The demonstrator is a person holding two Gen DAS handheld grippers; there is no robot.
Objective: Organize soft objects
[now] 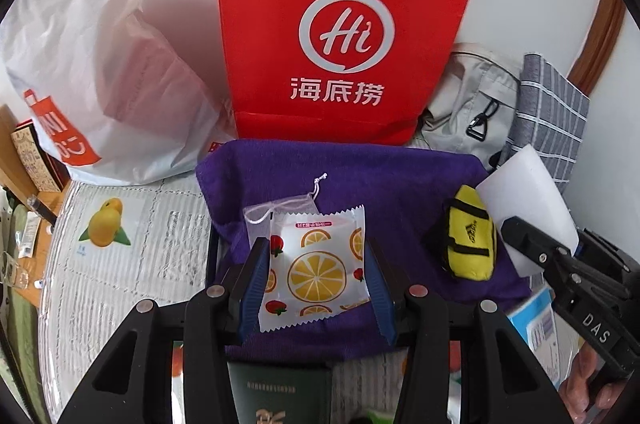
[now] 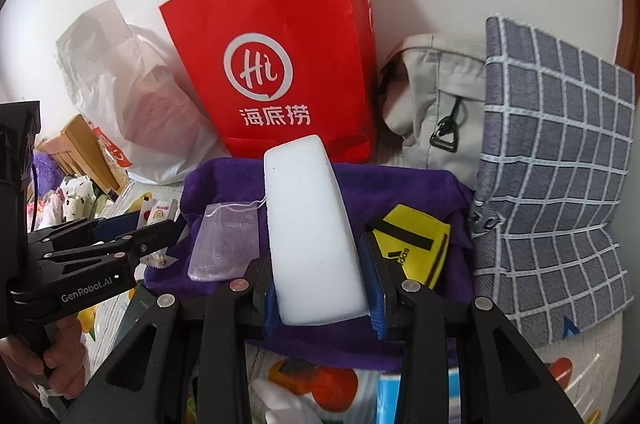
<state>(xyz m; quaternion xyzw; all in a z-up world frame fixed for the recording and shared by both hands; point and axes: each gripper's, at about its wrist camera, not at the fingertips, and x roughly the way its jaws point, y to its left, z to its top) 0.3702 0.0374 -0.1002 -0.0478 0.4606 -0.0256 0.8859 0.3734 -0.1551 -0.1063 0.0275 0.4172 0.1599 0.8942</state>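
My left gripper (image 1: 316,264) is shut on a white packet printed with orange slices (image 1: 316,268), held over a purple towel (image 1: 380,183). My right gripper (image 2: 318,264) is shut on a white sponge block (image 2: 308,224), also seen in the left wrist view (image 1: 528,199). A small yellow Adidas bag (image 1: 470,240) lies on the towel's right side (image 2: 416,248). A clear mesh drawstring pouch (image 2: 226,244) lies on the towel's left part (image 1: 288,207). The left gripper shows in the right wrist view (image 2: 160,232).
A red paper bag (image 1: 340,31) stands against the wall behind the towel. A white plastic bag (image 1: 100,83) sits left of it. A grey cloth bag (image 2: 440,103) and a grey checked cloth (image 2: 560,163) lie at the right. A fruit-print mat (image 1: 120,244) covers the table.
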